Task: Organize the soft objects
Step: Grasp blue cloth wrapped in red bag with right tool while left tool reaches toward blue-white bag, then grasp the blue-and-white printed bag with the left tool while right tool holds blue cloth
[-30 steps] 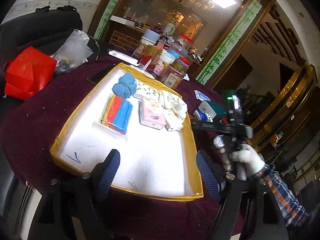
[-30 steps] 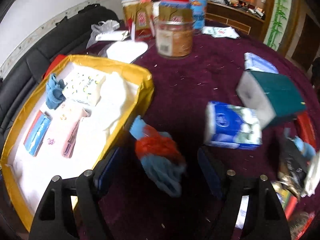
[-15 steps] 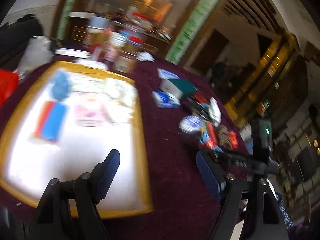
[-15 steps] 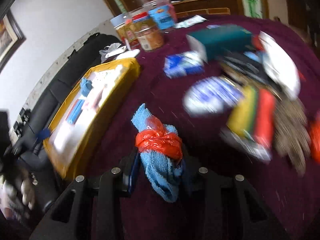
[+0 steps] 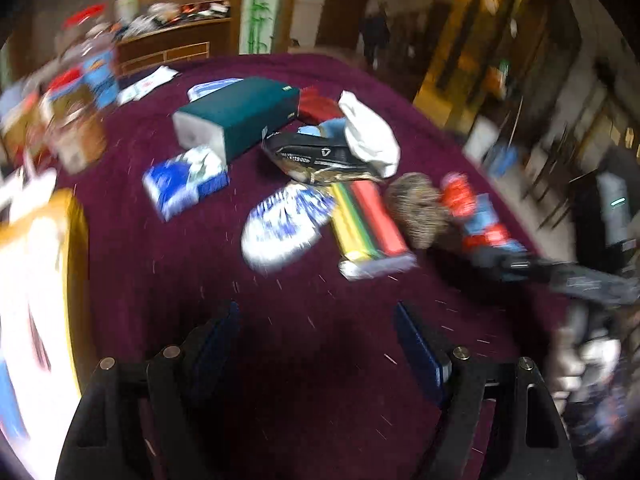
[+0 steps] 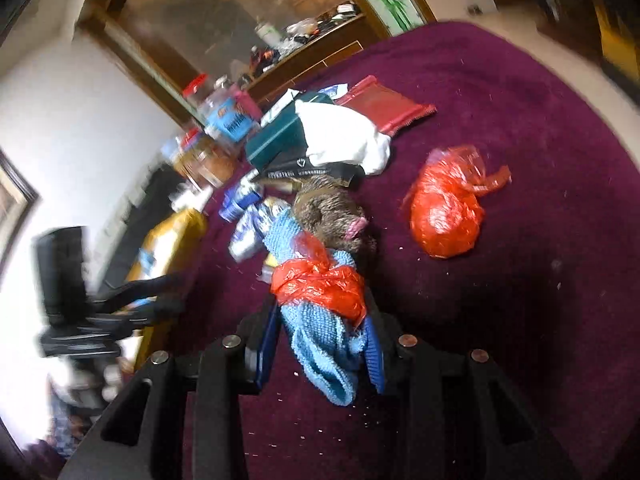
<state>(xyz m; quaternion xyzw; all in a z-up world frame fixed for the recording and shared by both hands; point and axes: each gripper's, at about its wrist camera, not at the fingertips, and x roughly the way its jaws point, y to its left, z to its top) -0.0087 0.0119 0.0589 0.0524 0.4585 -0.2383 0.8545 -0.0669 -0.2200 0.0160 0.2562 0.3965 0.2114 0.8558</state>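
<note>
One blue towel roll (image 6: pixel 316 320), red plastic band round it; one loose red bag (image 6: pixel 444 212) at 2 o'clock. Right gripper (image 6: pixel 320 344) clamps roll between both pads. Left gripper (image 5: pixel 316 344) open, empty above maroon cloth (image 5: pixel 320 380).

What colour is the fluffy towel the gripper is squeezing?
Light blue towel, tied with a red plastic band, in the right gripper. The right wrist view shows it best.

The counter (image 6: pixel 520 120) carries a matt, napped maroon cloth. The blue towel (image 6: pixel 320 344) is looped terry, bound with glossy, crinkled red plastic film (image 6: pixel 320 284); the red bag (image 6: pixel 444 212) is equally shiny. The tool (image 6: pixel 320 344) pads are ribbed blue.
</note>
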